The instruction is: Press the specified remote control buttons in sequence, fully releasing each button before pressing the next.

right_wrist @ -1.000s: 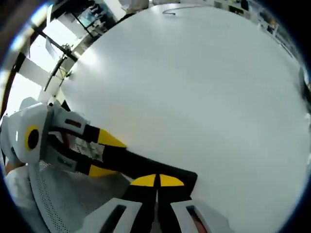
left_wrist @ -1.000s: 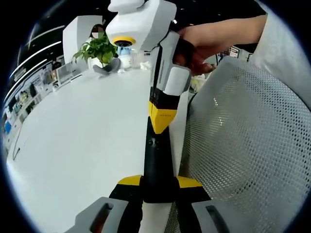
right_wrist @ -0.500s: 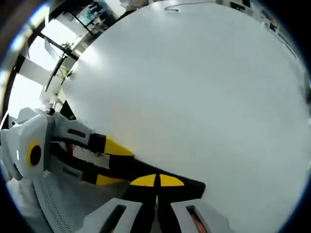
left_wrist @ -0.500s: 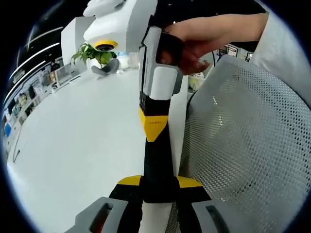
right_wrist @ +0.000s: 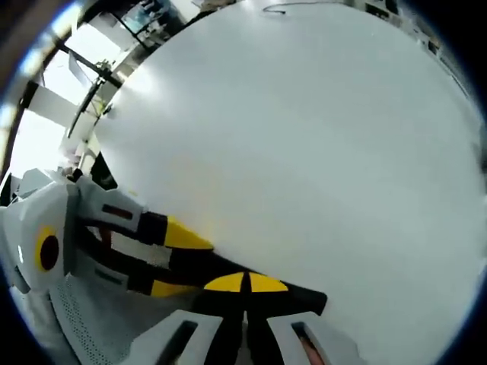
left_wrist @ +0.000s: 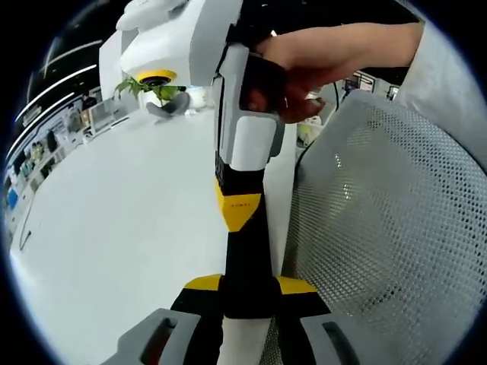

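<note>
**Remote clamped by left, touched by right**

Left gripper (left_wrist: 249,293) clamped on black remote control (left_wrist: 245,251), held over the edge of the white table (left_wrist: 122,220). Right gripper (left_wrist: 238,214), jaws together, tip down on the remote's upper face, gripped by a hand (left_wrist: 304,68). Beside, a mesh chair back (left_wrist: 388,228). Farther off, a potted plant (left_wrist: 156,90).

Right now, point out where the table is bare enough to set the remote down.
The wide white tabletop is bare from the long black remote out to the green potted plant at its far end. It is crowded at the near edge, around the held remote and the grey mesh chair.
</note>
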`<move>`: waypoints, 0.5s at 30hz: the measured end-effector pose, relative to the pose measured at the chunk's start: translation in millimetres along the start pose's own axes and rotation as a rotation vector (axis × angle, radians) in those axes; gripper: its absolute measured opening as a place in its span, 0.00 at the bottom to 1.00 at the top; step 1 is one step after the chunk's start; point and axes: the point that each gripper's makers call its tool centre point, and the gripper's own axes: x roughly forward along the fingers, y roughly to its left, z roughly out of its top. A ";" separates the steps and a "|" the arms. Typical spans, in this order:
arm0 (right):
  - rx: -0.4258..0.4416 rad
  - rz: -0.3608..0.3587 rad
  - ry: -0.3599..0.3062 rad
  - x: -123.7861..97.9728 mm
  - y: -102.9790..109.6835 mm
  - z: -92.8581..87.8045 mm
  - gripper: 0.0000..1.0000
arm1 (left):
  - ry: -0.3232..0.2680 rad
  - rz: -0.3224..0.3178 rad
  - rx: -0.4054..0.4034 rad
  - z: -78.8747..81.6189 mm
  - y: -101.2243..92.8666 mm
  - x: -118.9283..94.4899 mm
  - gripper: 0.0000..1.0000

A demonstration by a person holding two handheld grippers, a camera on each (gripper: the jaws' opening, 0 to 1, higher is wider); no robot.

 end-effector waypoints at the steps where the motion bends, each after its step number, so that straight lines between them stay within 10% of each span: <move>1: 0.002 -0.002 0.006 0.3 -0.6 0.4 0.00 | 0.000 0.000 0.000 -0.1 0.1 0.1 0.24; 15: 0.058 0.026 0.030 -1.4 -2.8 -1.0 0.00 | 0.001 0.004 0.028 -0.6 -0.4 0.9 0.25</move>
